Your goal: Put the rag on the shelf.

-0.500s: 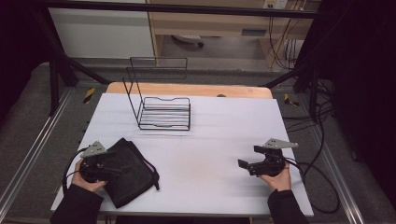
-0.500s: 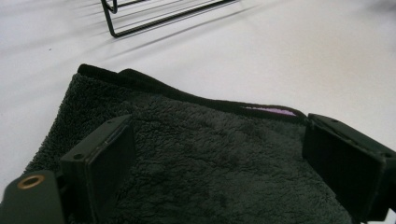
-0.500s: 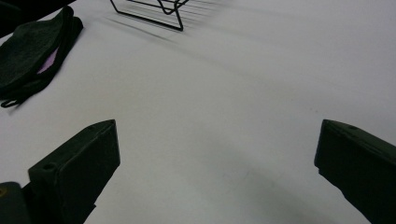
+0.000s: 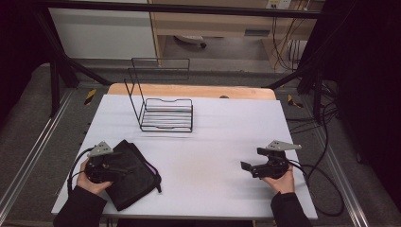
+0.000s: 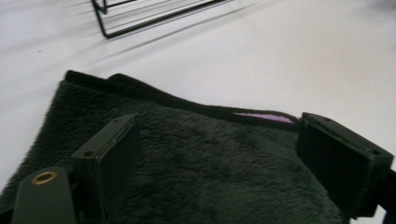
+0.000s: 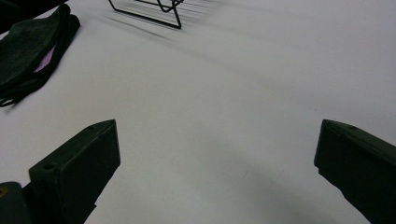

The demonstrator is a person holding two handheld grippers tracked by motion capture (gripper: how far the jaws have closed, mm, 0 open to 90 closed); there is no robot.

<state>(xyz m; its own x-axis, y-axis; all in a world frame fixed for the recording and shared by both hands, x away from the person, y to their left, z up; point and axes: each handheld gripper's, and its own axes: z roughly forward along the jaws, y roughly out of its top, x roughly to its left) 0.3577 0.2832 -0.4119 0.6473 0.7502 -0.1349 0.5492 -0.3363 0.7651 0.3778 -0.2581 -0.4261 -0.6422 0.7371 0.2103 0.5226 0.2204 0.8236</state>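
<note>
Two grippers here, both with jaws spread wide and nothing held. The left gripper (image 4: 101, 165) hovers right over the black fleece pouch (image 4: 130, 172) at the near-left of the white worktop (image 4: 217, 123), probably lining up a grab. The pouch looks soft, fuzzy and flat, with a purple lining peeking out at its edge. The right gripper (image 4: 265, 165) sits well apart over bare worktop. A wire rack (image 4: 163, 111) stands farther back.

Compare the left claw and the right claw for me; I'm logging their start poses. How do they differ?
The left claw hovers over the black fleece pouch, jaws straddling it; the right claw has only bare white table between its jaws. The left sits at the table's near-left, the right at its near-right. Both are open and hand-held.
</note>
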